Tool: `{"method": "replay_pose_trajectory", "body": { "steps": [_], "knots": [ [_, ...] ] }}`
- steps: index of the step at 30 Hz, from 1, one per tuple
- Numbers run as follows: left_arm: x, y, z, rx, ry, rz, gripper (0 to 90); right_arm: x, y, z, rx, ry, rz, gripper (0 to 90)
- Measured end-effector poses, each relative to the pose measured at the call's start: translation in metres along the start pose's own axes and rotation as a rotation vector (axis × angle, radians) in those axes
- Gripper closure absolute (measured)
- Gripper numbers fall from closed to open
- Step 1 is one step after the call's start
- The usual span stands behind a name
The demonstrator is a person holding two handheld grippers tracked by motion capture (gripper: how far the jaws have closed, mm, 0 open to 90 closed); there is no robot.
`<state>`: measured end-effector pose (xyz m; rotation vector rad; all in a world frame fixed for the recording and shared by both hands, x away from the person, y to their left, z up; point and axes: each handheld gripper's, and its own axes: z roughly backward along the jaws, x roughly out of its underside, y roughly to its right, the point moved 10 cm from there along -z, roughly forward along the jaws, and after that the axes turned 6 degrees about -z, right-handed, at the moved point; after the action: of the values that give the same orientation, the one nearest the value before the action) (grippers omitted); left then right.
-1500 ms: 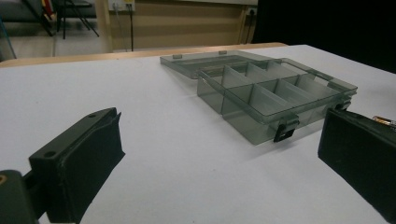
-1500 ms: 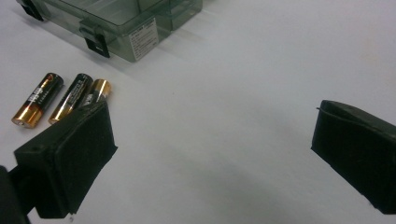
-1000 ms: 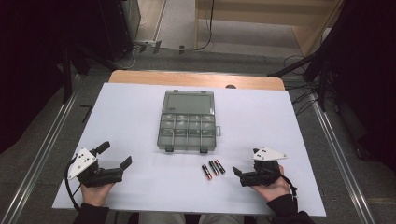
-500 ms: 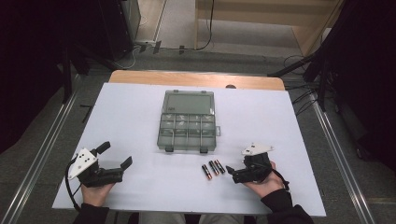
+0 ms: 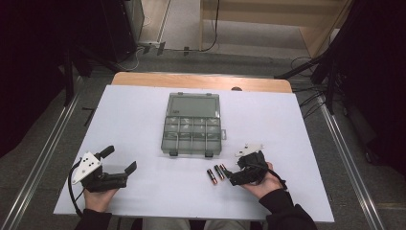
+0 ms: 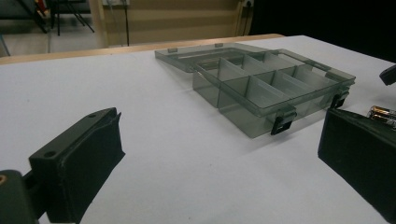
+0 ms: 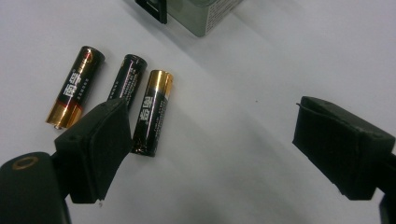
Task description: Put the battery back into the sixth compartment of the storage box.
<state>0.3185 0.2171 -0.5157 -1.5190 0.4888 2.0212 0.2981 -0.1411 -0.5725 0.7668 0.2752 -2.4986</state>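
Just beside three AA batteries (image 7: 144, 112), right gripper (image 5: 236, 173) fingers gape apart; left gripper (image 5: 118, 159) likewise spread wide on worktop (image 5: 306, 124).

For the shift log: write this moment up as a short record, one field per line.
Surface: white table
Box: clear compartment box, lid open and flat, compartments look empty
Batteries: three batteries lying side by side on the table near the box
Right gripper: open, beside the batteries, holding nothing
Left gripper: open, apart from the box, holding nothing
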Motion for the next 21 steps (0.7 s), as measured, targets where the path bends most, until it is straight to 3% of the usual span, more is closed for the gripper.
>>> {"method": "replay_pose_trajectory", "body": {
  "steps": [8, 13, 15, 21],
  "knots": [
    [0.000, 0.001, 0.000, 0.004, -0.004, -0.005, 0.0, -0.006, -0.006, -0.003, -0.007, -0.037, 0.011, 16.7],
    [0.000, 0.001, 0.000, 0.002, -0.002, -0.004, 0.0, -0.006, -0.011, -0.004, -0.012, -0.083, 0.014, 29.7],
    [0.000, 0.001, -0.001, 0.002, -0.005, -0.008, 0.0, -0.009, -0.013, -0.005, -0.016, -0.118, 0.019, 40.8],
    [0.001, 0.001, -0.001, 0.003, -0.007, -0.011, 0.0, -0.010, -0.019, -0.006, -0.027, -0.194, 0.014, 51.0]
  ]
}}
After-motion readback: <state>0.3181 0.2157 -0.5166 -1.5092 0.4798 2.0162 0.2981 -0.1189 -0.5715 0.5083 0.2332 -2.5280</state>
